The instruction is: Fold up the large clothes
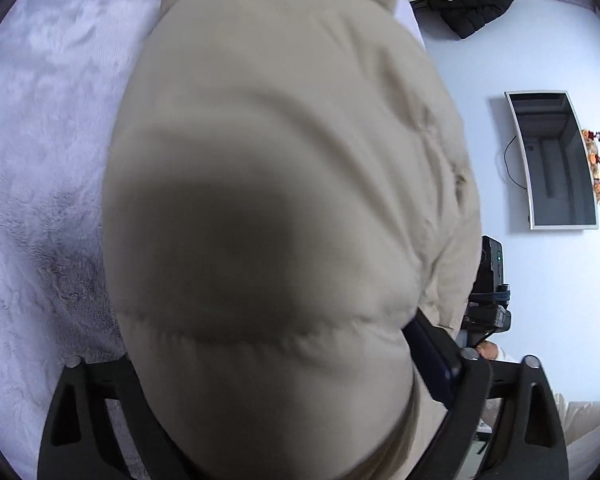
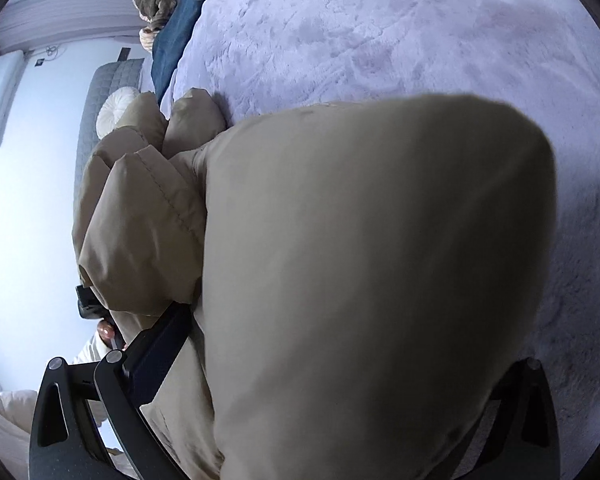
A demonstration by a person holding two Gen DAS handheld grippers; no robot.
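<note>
Two claws: the left claw (image 1: 284, 420) and the right claw (image 2: 300, 420) each have a thick bunch of the beige puffy jacket (image 1: 268, 184) between their fingers; both look clamped on it, though the fingertips are buried in fabric.
Jacket: lifted close to both cameras, hanging over the fuzzy lavender blanket (image 2: 380, 32) on the bed, well in from its edges; a quilted sleeve (image 2: 140, 208) bunches on the right claw's left side.
Step, as I judge: carrying one part of the jacket over to make a fold.
Risk: slick puffy fabric may slide out of a claw, because the padding compresses and springs back.
Risk: the loose sleeve could tuck under and leave a lumpy fold.
Nearby: jeans (image 2: 180, 28) at the blanket's far edge, black coat (image 1: 484, 0) beyond.
</note>
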